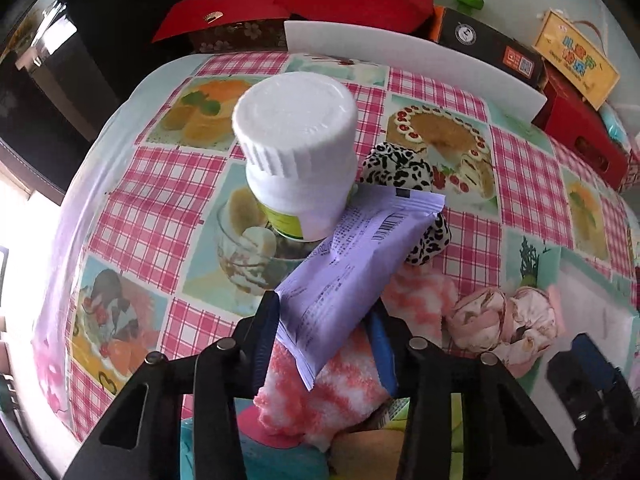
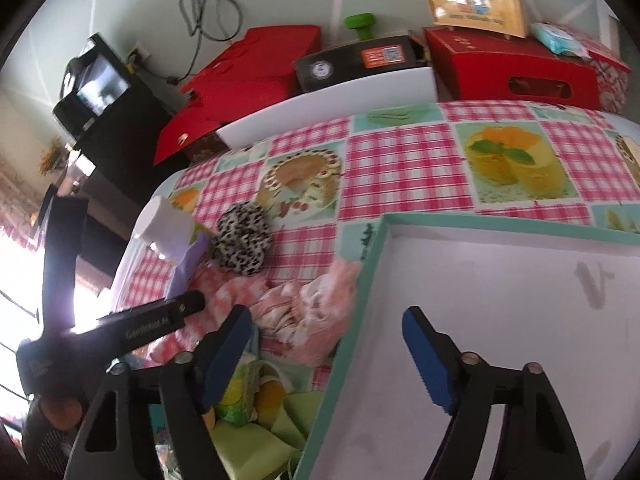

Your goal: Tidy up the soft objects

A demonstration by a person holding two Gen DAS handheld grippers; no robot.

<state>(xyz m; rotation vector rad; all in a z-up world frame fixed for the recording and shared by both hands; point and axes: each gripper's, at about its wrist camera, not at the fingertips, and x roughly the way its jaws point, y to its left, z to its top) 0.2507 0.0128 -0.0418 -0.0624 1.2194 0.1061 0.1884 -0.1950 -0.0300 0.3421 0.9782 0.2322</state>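
Note:
My left gripper is shut on a pink-and-white fluffy cloth, with a purple snack packet lying across its fingers. A black-and-white spotted scrunchie and a pink floral scrunchie lie on the checked tablecloth beyond. In the right wrist view the spotted scrunchie, pink cloth and floral scrunchie lie left of a white tray with a teal rim. My right gripper is open and empty over the tray's near-left edge.
A white pill bottle stands just ahead of the left gripper; it also shows in the right wrist view. Red boxes, a black box and a white board line the table's far edge. Green and yellow items lie near the front.

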